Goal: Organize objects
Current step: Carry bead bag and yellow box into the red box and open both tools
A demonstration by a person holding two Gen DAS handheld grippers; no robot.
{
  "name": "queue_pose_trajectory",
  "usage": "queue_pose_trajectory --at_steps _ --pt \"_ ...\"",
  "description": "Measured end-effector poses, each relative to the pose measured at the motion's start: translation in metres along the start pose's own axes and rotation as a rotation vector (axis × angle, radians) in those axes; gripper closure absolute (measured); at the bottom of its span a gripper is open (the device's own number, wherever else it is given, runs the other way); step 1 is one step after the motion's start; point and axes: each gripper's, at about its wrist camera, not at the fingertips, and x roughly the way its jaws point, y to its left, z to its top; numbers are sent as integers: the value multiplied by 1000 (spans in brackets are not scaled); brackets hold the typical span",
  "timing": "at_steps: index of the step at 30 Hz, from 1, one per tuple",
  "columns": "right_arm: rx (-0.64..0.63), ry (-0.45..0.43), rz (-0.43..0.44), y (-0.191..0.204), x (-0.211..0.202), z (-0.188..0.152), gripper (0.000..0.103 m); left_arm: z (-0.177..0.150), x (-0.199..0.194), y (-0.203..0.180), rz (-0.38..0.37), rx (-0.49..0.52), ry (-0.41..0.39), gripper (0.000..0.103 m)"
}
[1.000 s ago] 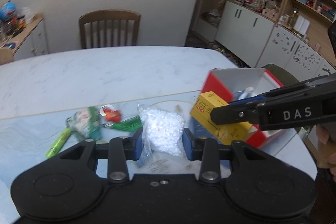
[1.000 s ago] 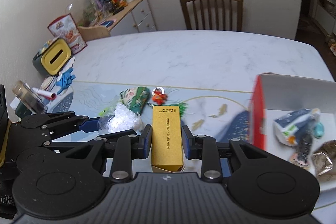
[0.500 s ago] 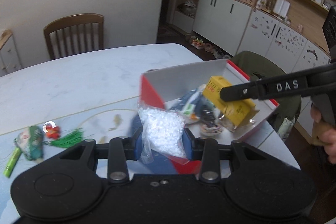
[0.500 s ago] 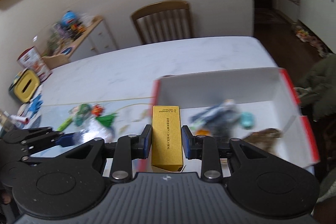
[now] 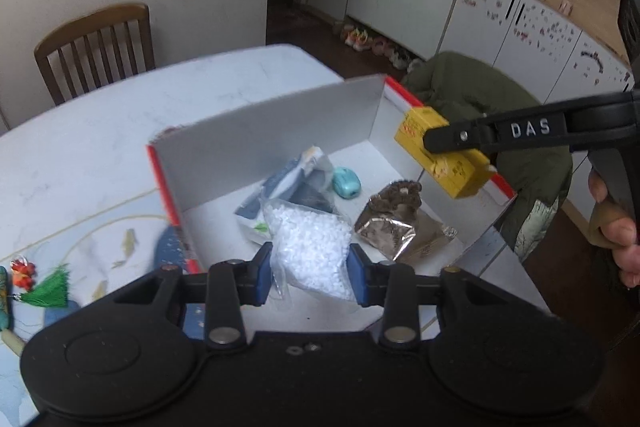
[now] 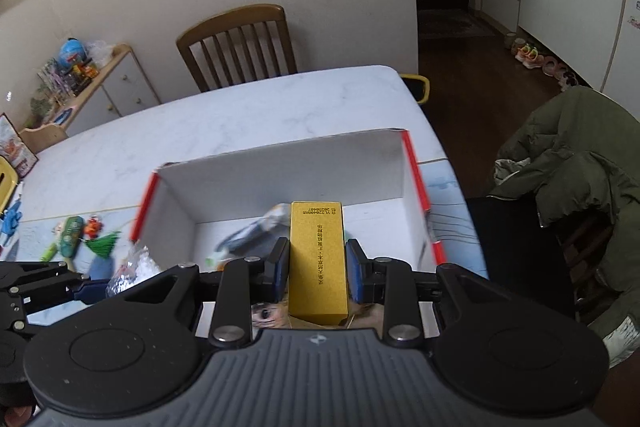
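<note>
While clamped, box (image 6: 318, 259) between fingers (image 6: 280, 267).

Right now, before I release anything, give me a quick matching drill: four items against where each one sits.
Items:
1. yellow box
2. bag of white pellets
3. foil pouch
4. green tassel

Places:
A. on the table outside the red box
B. in the left gripper
C. lying on the box floor
D. in the right gripper

Pairs: 1-D, 2-B, 3-C, 4-A
</note>
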Motion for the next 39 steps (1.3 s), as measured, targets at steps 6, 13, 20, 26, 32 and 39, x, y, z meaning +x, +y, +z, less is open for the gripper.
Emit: queue_pose_trajectory --at_steps 6,13,20,26,32,39 --pt "-6 47 27 -12 29 1 74 6 31 -4 37 -46 94 67" --pt "-44 88 15 -6 63 2 74 14 57 -3 103 -70 139 67" --pt "-114 122 -2 3 85 2 74 16 79 2 119 -97 194 67" --pt "-159 150 4 6 97 1 74 15 93 7 111 -125 232 67" --pt "-186 158 0 8 97 5 74 16 102 11 97 -149 263 67" --pt "-196 155 6 5 93 5 73 13 108 12 76 -167 304 64"
